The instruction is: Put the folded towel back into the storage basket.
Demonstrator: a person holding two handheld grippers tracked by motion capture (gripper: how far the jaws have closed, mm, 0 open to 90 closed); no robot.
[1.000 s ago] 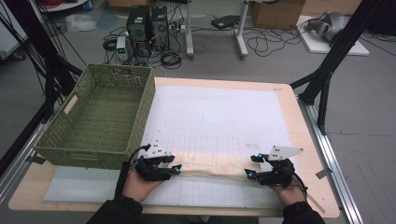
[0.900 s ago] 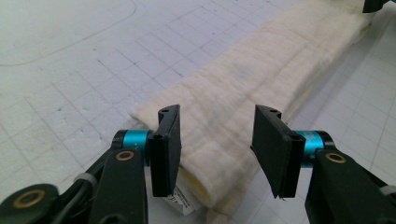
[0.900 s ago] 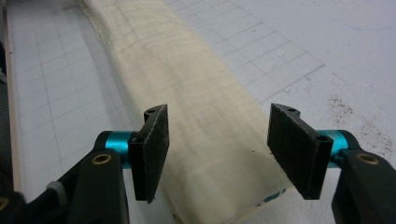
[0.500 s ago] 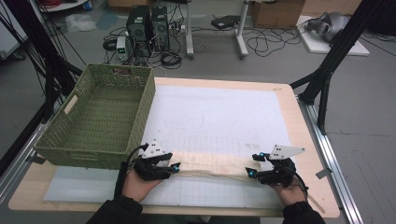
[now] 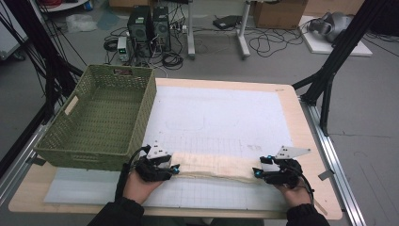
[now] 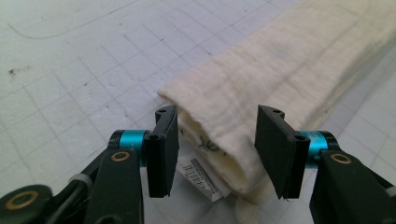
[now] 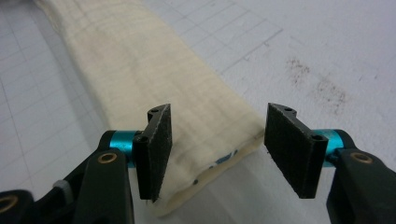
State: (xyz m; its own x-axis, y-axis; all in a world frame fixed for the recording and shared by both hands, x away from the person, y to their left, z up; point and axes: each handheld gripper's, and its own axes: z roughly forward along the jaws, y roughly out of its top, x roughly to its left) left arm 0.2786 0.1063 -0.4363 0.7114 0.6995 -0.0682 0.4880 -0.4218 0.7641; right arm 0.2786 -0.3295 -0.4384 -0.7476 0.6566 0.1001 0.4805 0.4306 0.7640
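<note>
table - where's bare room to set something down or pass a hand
Widest free patch: the white mat between the green basket and the table's right edge, beyond the folded cloth. The basket's inside is also bare. Crowded: the near strip, where the left gripper and right gripper flank the cloth.

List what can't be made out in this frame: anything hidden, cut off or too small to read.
- Cloth tag, left gripper view: print too small and blurred; its lower end is tucked under the fold.
- Blue marking at the cloth's end, right gripper view: mostly hidden between the folded layers.
- Basket floor near its front wall, high view: hidden by that wall.
</note>
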